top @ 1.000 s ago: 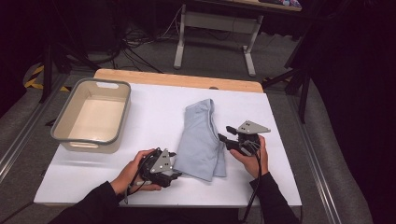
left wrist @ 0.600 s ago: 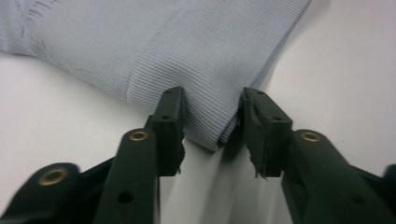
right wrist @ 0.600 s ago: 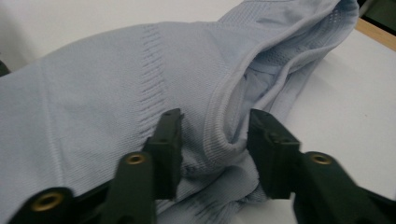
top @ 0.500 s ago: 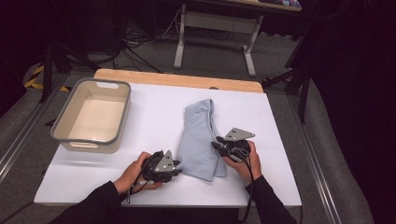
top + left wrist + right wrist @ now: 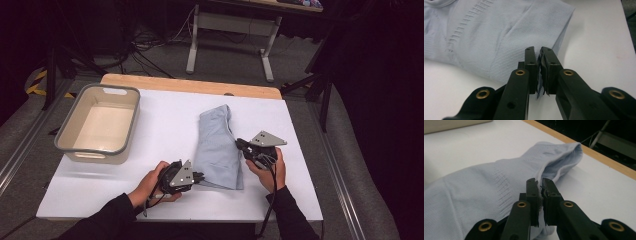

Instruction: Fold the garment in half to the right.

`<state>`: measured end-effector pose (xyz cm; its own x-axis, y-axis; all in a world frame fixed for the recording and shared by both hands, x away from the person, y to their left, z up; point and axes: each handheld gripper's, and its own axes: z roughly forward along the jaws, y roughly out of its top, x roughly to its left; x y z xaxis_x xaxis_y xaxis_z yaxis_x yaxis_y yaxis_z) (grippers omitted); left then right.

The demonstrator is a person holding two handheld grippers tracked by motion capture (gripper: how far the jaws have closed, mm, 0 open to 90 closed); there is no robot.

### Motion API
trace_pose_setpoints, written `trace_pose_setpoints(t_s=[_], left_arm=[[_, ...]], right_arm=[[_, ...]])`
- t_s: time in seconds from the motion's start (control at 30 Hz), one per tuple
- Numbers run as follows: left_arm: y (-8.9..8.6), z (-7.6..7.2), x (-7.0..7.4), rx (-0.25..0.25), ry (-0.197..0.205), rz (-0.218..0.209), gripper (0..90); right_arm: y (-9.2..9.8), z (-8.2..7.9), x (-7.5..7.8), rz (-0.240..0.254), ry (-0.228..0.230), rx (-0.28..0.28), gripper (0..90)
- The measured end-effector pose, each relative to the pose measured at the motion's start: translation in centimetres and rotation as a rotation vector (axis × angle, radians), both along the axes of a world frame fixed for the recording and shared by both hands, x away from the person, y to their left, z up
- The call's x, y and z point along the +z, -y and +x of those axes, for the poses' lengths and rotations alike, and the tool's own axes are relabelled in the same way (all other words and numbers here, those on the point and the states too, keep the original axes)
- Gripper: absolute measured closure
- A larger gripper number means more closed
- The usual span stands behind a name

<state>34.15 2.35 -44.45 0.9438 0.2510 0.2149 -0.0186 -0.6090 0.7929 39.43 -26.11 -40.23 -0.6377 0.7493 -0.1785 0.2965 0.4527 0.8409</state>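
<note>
Garment: pale blue knit top (image 5: 218, 147), folded, lying mid-tabletop (image 5: 165, 112) right of the grey tub (image 5: 100, 125).
Left tongs (image 5: 539, 63): have just been closing, now pinching the near hem corner.
Right tongs (image 5: 541, 195): likewise just closed, nipping the right-hand edge.
Advice: lift both together, evenly (thin bites could slip), keeping the fabric taut.

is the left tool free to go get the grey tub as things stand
Probably not yet: the left tool is clamped on the hem of the light blue sweater, so it must let go first. The bare white table leaves the way to the tub open.
</note>
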Motion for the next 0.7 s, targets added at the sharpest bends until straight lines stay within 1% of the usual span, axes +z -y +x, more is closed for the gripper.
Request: trace_pose_setpoints(t_s=[0.03, 0.07, 0.13, 0.17, 0.2, 0.23, 0.27, 0.3, 0.33, 0.37, 0.4, 0.43, 0.47, 0.5, 0.53, 0.57, 0.6, 0.63, 0.67, 0.7], left_arm=[[0.2, 0.1, -0.1, -0.002, -0.010, -0.001, 83.1], [0.3, 0.1, -0.2, 0.002, -0.007, 0.002, 82.0], [0.2, 0.0, -0.3, 0.021, -0.004, -0.014, 74.5], [0.1, 0.0, -0.3, 0.033, -0.010, -0.020, 68.7], [-0.1, 0.1, -0.3, 0.057, -0.014, -0.037, 61.8], [-0.2, 0.1, -0.3, 0.074, -0.014, -0.036, 50.4], [-0.4, 0.2, -0.4, 0.088, -0.025, -0.034, 42.6], [-0.6, 0.3, -0.6, 0.095, -0.041, -0.031, 39.6], [-0.7, 0.5, -0.8, 0.097, -0.048, -0.022, 37.3], [-0.7, 0.6, -1.0, 0.098, -0.057, -0.004, 33.6], [-0.6, 0.7, -1.2, 0.096, -0.064, 0.001, 31.6], [-0.6, 0.7, -1.2, 0.096, -0.064, 0.001, 31.5], [-0.3, 0.8, -1.5, 0.089, -0.073, 0.015, 29.2], [-0.1, 0.9, -1.6, 0.087, -0.072, 0.025, 27.3], [0.1, 0.9, -1.7, 0.089, -0.067, 0.035, 27.1], [0.2, 1.0, -1.8, 0.105, -0.066, 0.039, 27.6], [0.3, 1.1, -1.9, 0.107, -0.070, 0.041, 29.4], [0.4, 1.3, -2.0, 0.104, -0.082, 0.043, 30.9], [0.5, 1.5, -2.1, 0.107, -0.086, 0.044, 33.1], [0.7, 1.7, -2.2, 0.111, -0.093, 0.055, 34.4]], right_arm=[[0.1, 0.2, -0.2, -0.002, -0.012, -0.009, 83.9], [0.4, 0.5, -0.5, -0.005, -0.032, -0.017, 83.6], [0.7, 0.9, -1.1, -0.008, -0.061, -0.030, 83.3], [0.8, 1.1, -1.5, -0.021, -0.074, -0.036, 83.2], [0.9, 1.1, -1.7, -0.032, -0.076, -0.037, 82.9], [1.0, 1.2, -2.2, -0.041, -0.086, -0.038, 82.5], [1.0, 1.3, -2.4, -0.045, -0.093, -0.035, 81.9], [1.0, 1.3, -2.6, -0.047, -0.103, -0.038, 81.4], [1.1, 1.3, -2.8, -0.050, -0.104, -0.042, 80.5], [1.2, 1.3, -2.9, -0.041, -0.109, -0.045, 79.1], [1.2, 1.4, -3.0, -0.038, -0.112, -0.046, 78.2], [1.2, 1.4, -3.1, -0.038, -0.115, -0.049, 77.4], [1.2, 1.4, -3.2, -0.043, -0.115, -0.052, 74.4], [1.2, 1.4, -3.3, -0.042, -0.122, -0.056, 71.3], [1.2, 1.5, -3.4, -0.038, -0.135, -0.063, 70.3], [1.2, 1.5, -3.6, -0.034, -0.148, -0.060, 70.3], [1.2, 1.6, -3.8, -0.028, -0.156, -0.058, 69.6], [1.2, 1.6, -4.0, -0.023, -0.165, -0.057, 67.2], [1.2, 1.6, -4.2, -0.019, -0.181, -0.065, 62.3], [1.3, 1.7, -4.3, -0.017, -0.190, -0.072, 59.9]])
